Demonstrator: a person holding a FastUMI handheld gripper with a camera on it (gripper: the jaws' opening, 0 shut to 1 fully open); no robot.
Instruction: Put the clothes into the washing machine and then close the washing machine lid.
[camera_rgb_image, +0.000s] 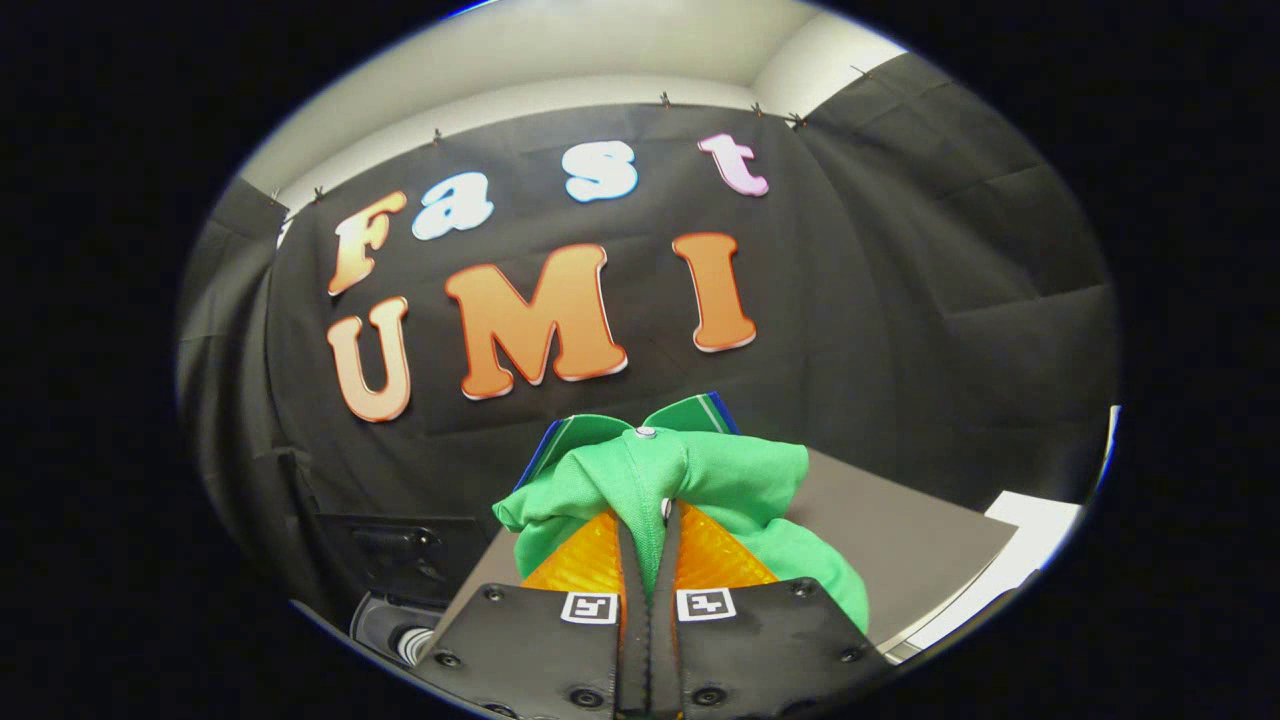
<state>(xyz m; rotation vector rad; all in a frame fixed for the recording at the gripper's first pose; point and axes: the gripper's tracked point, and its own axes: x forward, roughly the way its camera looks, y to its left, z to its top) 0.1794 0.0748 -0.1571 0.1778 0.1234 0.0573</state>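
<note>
gripper (648, 520) clamps green shirt (730, 480), above table (900, 540) edge.

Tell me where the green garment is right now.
In the gripper view, the green garment is pinched between the shut fingers of the gripper, bunched over their tips and lifted in front of the booth's black wall, above the grey surface.

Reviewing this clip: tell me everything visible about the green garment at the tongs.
The bright green cloth garment looks soft and knit-like, bunched into a crumpled bundle. A collar with blue and white striped edging stands up at its far side, with a small silver snap just below it. The tongs are shut on it, a fold pinched between both fingers, the rest draping over and beside them. It looks lifted above the grey flat surface behind it.
</note>
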